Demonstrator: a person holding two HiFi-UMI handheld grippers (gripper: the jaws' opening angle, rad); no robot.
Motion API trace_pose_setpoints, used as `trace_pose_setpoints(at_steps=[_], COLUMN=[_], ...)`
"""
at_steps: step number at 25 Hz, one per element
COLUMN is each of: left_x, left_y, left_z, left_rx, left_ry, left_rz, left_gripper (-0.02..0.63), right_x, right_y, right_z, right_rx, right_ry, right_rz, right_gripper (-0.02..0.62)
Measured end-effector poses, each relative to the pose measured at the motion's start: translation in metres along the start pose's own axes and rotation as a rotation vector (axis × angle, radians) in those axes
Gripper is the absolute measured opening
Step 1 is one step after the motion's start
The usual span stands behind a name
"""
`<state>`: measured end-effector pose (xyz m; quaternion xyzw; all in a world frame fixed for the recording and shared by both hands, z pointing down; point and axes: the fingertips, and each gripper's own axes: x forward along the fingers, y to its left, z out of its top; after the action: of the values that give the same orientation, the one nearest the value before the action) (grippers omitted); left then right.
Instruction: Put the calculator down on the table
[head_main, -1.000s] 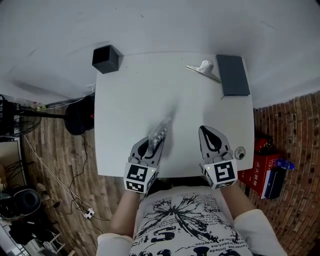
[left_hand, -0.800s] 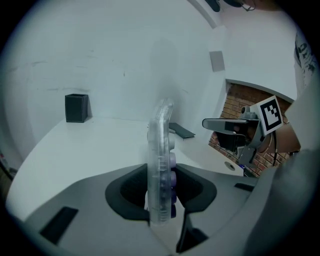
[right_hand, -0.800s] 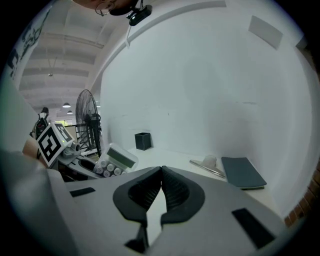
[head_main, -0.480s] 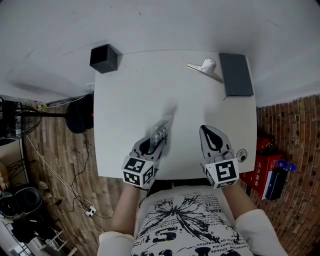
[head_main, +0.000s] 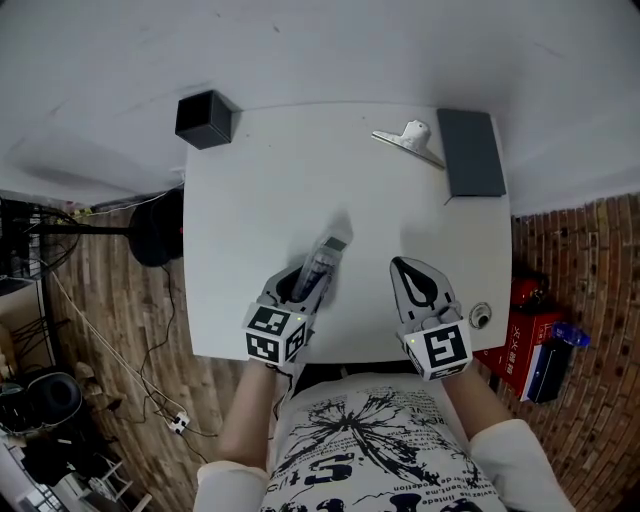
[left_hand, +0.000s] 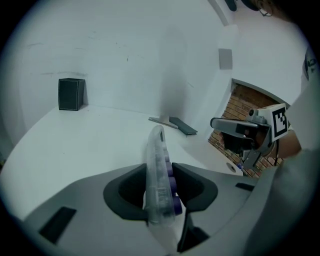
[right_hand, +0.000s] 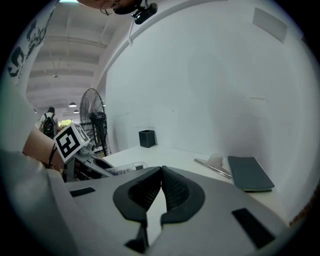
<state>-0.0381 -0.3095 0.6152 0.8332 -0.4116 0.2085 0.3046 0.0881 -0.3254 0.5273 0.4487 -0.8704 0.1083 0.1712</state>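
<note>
The calculator (head_main: 320, 264) is a clear, slim case with purple keys (left_hand: 159, 170). It stands on its long edge over the white table (head_main: 260, 200), near the front middle. My left gripper (head_main: 303, 287) (left_hand: 158, 175) has it between its jaws, which are opening. Both pads still touch it, one on the back and one on the keys. To the right, my right gripper (head_main: 405, 268) (right_hand: 161, 172) is shut with nothing in it, just above the table's front edge. The right gripper view also shows the calculator (right_hand: 117, 170) at the left.
A black box (head_main: 204, 119) stands at the table's far left corner. A dark grey pad (head_main: 470, 150) and a white-and-metal clip (head_main: 408, 138) lie at the far right. A small round thing (head_main: 480, 316) sits at the right front edge. Red boxes (head_main: 520, 340) lie on the floor.
My left gripper has sunk toward the table with the calculator and rolled a little. The calculator's far end now lies lower. The right gripper has barely moved.
</note>
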Motion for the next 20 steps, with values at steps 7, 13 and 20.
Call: trace_pose_setpoints(at_steps=[7, 13, 20], left_x=[0.000, -0.003, -0.003], left_y=[0.017, 0.031, 0.036], left_z=[-0.003, -0.005, -0.012], left_rx=[-0.063, -0.030, 0.008], left_ry=[-0.021, -0.010, 0.023], left_rz=[0.071, 0.167, 0.192], left_gripper=[0.190, 0.222, 0.233], right_x=[0.004, 0.008, 0.005], right_y=[-0.007, -0.006, -0.005], right_z=[-0.004, -0.004, -0.005], right_rx=[-0.007, 0.000, -0.004], right_ry=[0.016, 0.013, 0.016], right_rz=[0.006, 0.012, 0.000], right_gripper=[0.015, 0.015, 0.015])
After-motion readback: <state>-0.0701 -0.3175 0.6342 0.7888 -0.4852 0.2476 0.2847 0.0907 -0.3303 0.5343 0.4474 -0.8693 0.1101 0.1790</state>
